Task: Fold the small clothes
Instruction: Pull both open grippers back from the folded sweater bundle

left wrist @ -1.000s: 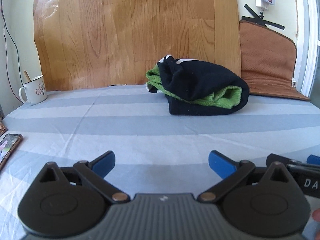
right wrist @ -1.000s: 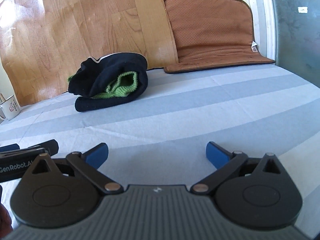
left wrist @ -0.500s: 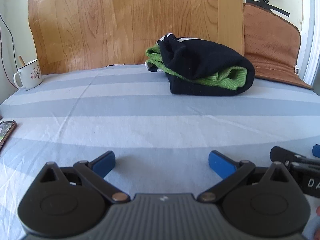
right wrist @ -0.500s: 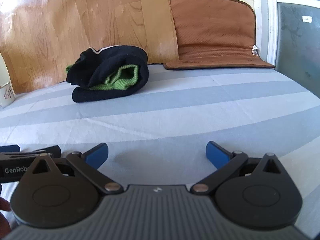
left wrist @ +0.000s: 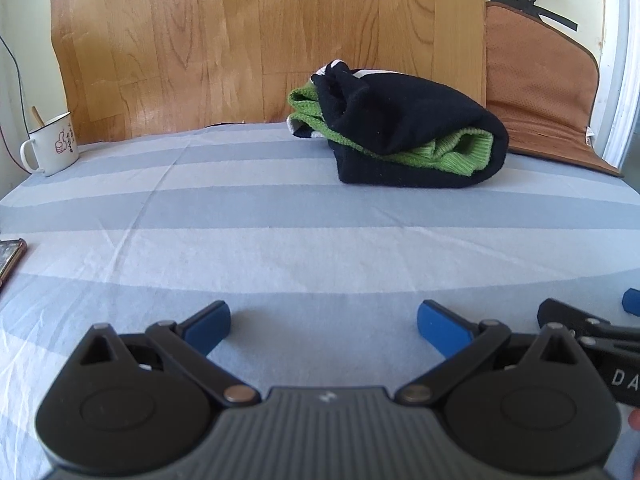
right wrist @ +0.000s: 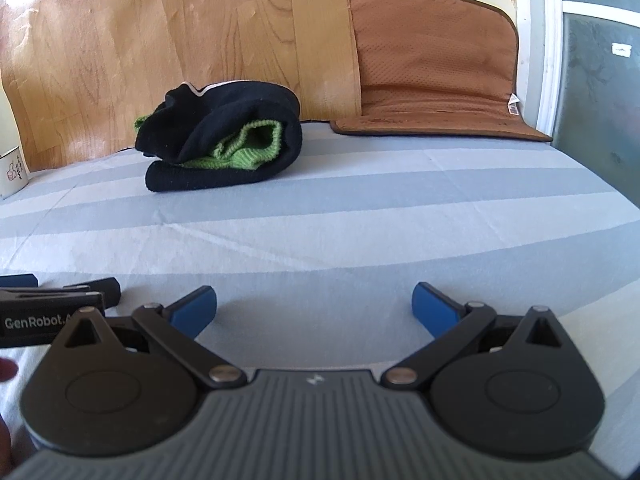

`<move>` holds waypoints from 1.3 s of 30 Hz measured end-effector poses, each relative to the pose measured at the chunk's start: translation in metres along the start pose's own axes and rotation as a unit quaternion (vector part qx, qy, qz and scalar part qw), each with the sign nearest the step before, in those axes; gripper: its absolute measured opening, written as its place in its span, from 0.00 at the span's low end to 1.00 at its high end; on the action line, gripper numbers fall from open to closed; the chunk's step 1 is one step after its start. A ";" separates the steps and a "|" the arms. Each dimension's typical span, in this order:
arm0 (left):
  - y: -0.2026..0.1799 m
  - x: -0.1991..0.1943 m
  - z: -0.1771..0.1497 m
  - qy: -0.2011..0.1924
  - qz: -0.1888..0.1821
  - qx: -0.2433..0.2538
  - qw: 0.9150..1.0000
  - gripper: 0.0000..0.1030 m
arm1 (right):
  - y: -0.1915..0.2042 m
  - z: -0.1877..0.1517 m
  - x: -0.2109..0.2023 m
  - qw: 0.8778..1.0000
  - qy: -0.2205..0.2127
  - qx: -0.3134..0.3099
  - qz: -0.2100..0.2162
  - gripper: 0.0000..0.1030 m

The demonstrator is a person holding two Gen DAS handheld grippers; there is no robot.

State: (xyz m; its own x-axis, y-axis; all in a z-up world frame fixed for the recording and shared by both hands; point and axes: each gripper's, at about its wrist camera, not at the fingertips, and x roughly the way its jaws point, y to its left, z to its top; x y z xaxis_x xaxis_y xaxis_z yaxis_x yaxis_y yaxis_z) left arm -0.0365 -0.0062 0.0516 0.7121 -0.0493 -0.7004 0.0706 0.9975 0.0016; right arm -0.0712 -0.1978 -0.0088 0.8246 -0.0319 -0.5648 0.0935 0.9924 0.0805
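Observation:
A small black garment with green knit trim [left wrist: 408, 136] lies folded in a thick bundle at the back of the blue-striped sheet [left wrist: 280, 216]; it also shows in the right wrist view [right wrist: 228, 140]. My left gripper [left wrist: 324, 326] is open and empty, low over the sheet, well in front of the bundle. My right gripper [right wrist: 314, 308] is open and empty, beside the left one, also well short of the bundle. The right gripper's edge shows at the right of the left wrist view [left wrist: 592, 328], the left gripper's edge at the left of the right wrist view [right wrist: 52, 304].
A white enamel mug [left wrist: 52, 144] stands at the back left. A phone [left wrist: 10, 256] lies at the left edge. A brown mat [left wrist: 540, 92] leans on the wall at the back right, next to a wood-pattern sheet [left wrist: 260, 40]. A window frame [right wrist: 552, 48] is on the right.
Both grippers have tilted and shifted a little, so the bundle sits slightly lower and larger in view. Both stay open and empty. The bundle has not moved.

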 end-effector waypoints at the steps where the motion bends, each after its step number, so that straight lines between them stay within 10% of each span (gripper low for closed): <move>1: 0.000 0.000 0.000 0.000 -0.002 0.000 1.000 1.00 | 0.000 0.000 0.000 1.000 0.001 -0.002 0.000 1.00; 39: 0.003 -0.011 -0.004 -0.015 0.042 -0.002 0.999 1.00 | 0.008 -0.003 -0.005 0.999 -0.010 -0.024 -0.021 1.00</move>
State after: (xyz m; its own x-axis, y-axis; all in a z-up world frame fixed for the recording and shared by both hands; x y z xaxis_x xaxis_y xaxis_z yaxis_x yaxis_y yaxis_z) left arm -0.0469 -0.0023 0.0567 0.7360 0.0335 -0.6761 0.0063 0.9984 0.0563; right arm -0.0764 -0.1890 -0.0074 0.8321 -0.0750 -0.5496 0.1014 0.9947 0.0177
